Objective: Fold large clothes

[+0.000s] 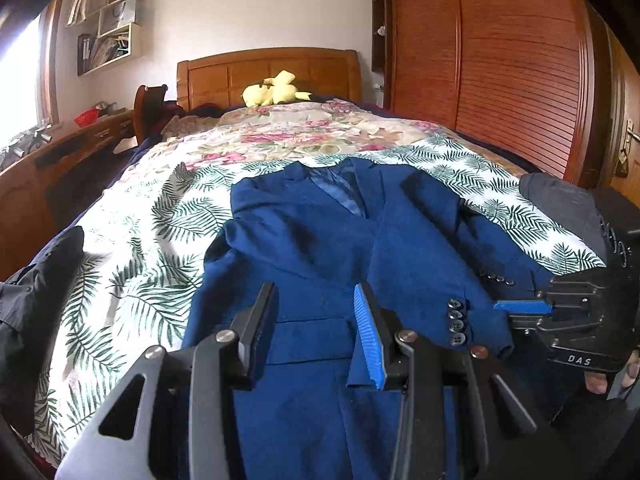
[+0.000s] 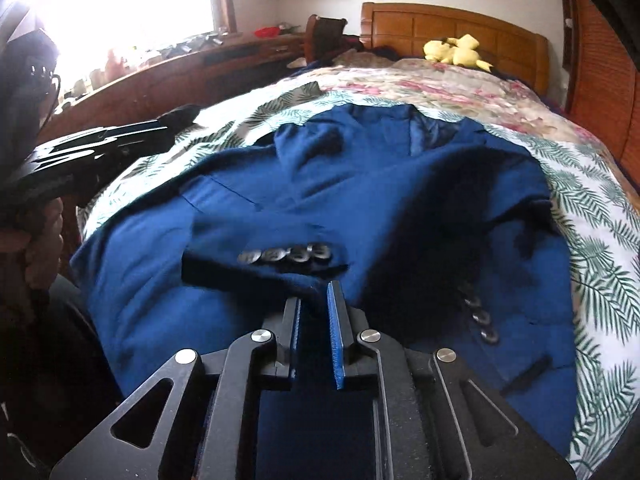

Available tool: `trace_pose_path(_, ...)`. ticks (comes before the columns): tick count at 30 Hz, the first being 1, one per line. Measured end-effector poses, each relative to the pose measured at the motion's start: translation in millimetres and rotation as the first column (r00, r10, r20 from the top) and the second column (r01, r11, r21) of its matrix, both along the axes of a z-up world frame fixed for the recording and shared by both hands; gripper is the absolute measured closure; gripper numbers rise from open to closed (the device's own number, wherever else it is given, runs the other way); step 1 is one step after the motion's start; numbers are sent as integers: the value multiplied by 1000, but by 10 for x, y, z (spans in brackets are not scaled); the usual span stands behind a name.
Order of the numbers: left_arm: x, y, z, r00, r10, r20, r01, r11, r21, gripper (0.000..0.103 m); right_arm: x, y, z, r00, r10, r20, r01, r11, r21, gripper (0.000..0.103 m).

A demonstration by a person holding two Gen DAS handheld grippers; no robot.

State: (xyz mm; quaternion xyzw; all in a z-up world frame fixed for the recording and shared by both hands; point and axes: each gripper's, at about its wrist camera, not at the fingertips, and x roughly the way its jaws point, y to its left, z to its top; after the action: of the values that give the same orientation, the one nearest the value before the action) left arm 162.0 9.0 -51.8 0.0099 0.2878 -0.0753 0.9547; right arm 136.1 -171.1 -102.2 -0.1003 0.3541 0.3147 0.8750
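Note:
A dark blue suit jacket (image 1: pixel 320 240) lies face up on the leaf-patterned bedspread (image 1: pixel 132 272), collar toward the headboard. It also fills the right wrist view (image 2: pixel 360 184). My left gripper (image 1: pixel 316 300) is open and empty above the jacket's lower front. My right gripper (image 2: pixel 314 300) has its jaws close together on the cuff of a sleeve (image 2: pixel 260 268) with several grey buttons, folded across the jacket's front. The right gripper also shows in the left wrist view (image 1: pixel 516 306), by the buttoned cuff (image 1: pixel 456 324).
A yellow plush toy (image 1: pixel 276 90) lies by the wooden headboard (image 1: pixel 268 68). A wooden desk (image 1: pixel 60 152) with clutter runs along the left. A slatted wardrobe (image 1: pixel 500 60) stands at the right. Dark clothing (image 1: pixel 36 300) lies at the bed's left edge.

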Motion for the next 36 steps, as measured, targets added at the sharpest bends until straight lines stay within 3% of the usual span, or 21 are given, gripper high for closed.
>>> trace_pose_path(9,133,-227,-168,997,-47,-59,48,999,23,65,27,-267,82,999,-28,30,28,1000,-7,82)
trace_pose_path(12,163,-299,-234,994,-62,-85,65,997,28,65,51,-376,119,997,-56,44,56,998,1,74)
trace_pose_path(14,183,-350,-289,992,-72,-106,75,997,34,65,92,-455,121,996,-79,39,78,997,16,61)
trace_pose_path(16,208,-397,-354,989,-73,-132,80,996,47,65,136,-497,101,994,-100,39,99,995,14,56)
trace_pose_path(28,159,-395,-680,963,-47,-264,60,997,42,65,498,-574,-262,977,-213,-22,212,976,-51,55)
trace_pose_path(36,42,-377,-720,962,-40,-270,51,998,32,65,520,-532,-303,974,-226,-8,225,972,-74,51)
